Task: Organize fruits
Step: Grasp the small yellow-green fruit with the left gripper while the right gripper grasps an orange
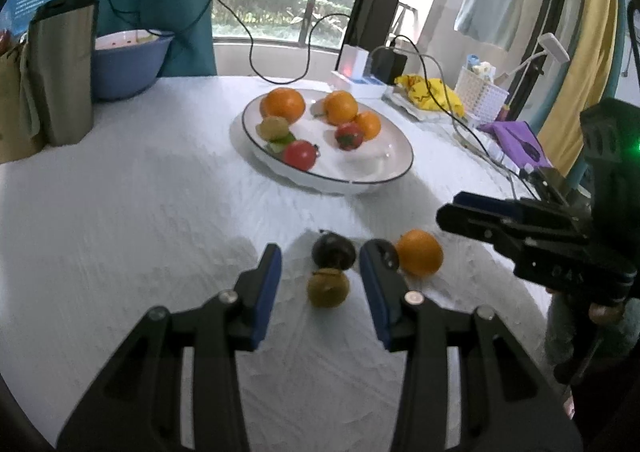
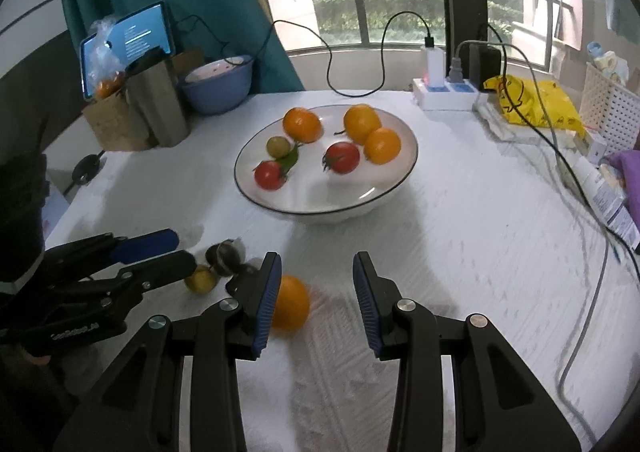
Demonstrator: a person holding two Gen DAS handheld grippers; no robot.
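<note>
A white plate [image 1: 376, 172] [image 2: 320, 208] in the middle of the table holds three oranges, two red tomatoes and a green-yellow fruit. Loose on the cloth nearer me lie a dark fruit [image 1: 333, 250] [image 2: 224, 254], a yellow-green fruit [image 1: 328, 286] [image 2: 201, 279] and an orange [image 1: 419, 252] [image 2: 290, 304]. My left gripper [image 1: 320, 284] [image 2: 176, 250] is open, its jaws either side of the yellow-green and dark fruits. My right gripper [image 2: 316, 292] [image 1: 448, 208] is open and empty, with the orange just inside its left finger [image 2: 266, 296].
At the back left stand a blue bowl [image 1: 124, 64] [image 2: 218, 86], a metal container [image 1: 64, 72], a cardboard box and a tablet. At the back right are a power strip [image 2: 444, 92], cables, a yellow bag [image 2: 532, 100], a white basket [image 2: 608, 104] and purple cloth.
</note>
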